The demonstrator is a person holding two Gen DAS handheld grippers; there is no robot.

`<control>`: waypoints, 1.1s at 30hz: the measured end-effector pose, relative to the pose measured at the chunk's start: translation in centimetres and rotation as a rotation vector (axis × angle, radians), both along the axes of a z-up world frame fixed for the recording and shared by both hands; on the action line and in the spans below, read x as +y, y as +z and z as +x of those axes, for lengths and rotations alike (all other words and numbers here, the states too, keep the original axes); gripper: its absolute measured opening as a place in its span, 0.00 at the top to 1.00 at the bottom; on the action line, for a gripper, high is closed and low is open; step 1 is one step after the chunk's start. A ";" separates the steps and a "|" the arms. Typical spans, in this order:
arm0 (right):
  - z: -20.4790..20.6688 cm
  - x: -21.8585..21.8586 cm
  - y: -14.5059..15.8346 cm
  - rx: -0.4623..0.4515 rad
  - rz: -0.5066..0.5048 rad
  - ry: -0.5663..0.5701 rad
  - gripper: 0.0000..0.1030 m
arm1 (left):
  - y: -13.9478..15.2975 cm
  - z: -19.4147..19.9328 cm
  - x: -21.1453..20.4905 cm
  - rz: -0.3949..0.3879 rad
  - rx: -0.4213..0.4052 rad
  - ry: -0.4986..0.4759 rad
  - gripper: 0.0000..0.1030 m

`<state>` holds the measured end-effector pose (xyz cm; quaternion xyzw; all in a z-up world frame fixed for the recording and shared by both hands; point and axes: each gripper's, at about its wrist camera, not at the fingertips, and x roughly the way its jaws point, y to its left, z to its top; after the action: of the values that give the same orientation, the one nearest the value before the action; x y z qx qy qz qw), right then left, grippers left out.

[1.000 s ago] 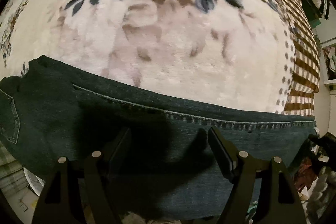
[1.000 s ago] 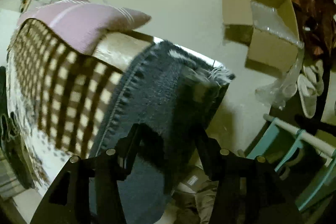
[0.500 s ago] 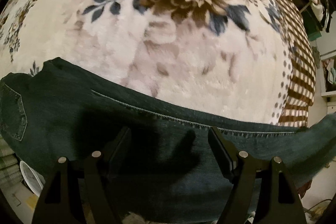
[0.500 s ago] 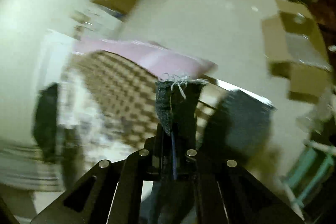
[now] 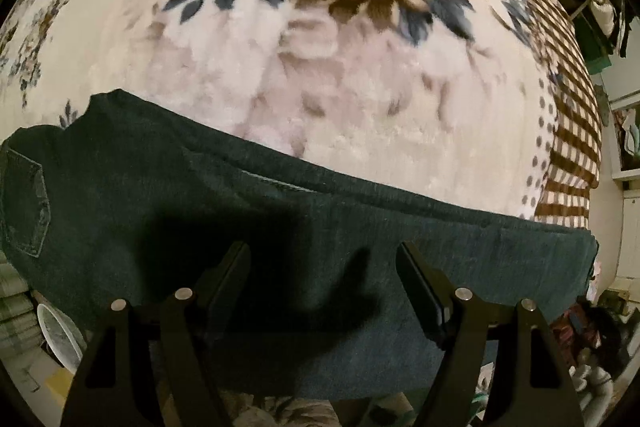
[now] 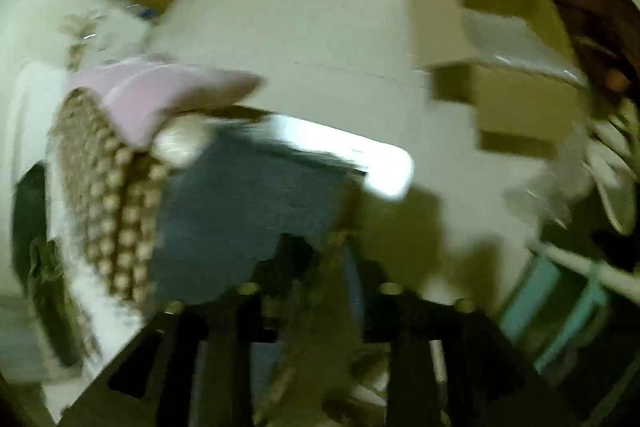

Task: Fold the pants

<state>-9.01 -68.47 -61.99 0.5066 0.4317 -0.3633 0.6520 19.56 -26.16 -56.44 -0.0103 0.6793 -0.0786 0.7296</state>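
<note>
- On the bed, across the near edge of a plush cream blanket with brown and navy flowers: dark blue-green denim pants, laid lengthwise, one leg apparently stacked on the other, so probably halved already and ready for a crosswise fold.
- Back pocket at far left of the left wrist view, marking the seat end; leg end running off to the right beside the brown-and-cream checked border.
- Left tongs spread wide apart, hovering just above the mid-leg denim, gripping nothing; likely poised to pin or pinch the fold line.
- Right tongs badly blurred in the right wrist view; cannot tell whether apart or clamped. Blue denim visible just ahead of them, over the bed corner, next to a pink pillow.
- Cloth thick, matte, mostly smooth; a stitched seam showing along the upper layer.
</note>
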 end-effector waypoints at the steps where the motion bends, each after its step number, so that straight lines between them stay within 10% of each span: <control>1: 0.0 0.4 0.9 0.024 -0.010 0.002 0.44 | 0.0 0.0 0.1 0.002 -0.002 0.002 0.29; 8: 7.5 7.3 7.0 0.075 0.027 0.218 0.43 | 1.8 -1.0 2.7 0.007 -0.008 0.039 0.29; 18: 22.0 22.3 0.5 0.140 0.317 0.466 0.43 | 4.5 0.5 10.6 0.061 -0.070 0.154 0.29; 24: 27.6 35.6 2.1 0.224 0.041 1.263 0.43 | 3.3 0.3 15.8 0.097 -0.057 0.244 0.29; 31: 30.4 42.5 -0.9 0.339 -0.119 1.574 0.48 | 1.7 -0.4 21.0 0.088 -0.017 0.338 0.29; 33: 30.9 43.4 -1.2 0.339 -0.164 1.606 0.71 | 1.5 -0.3 22.0 0.088 -0.017 0.345 0.29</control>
<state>21.89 -25.11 -63.20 -0.0673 0.7270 0.1114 0.6742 19.24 -4.19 -54.89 -0.0943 0.6640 0.0774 0.7377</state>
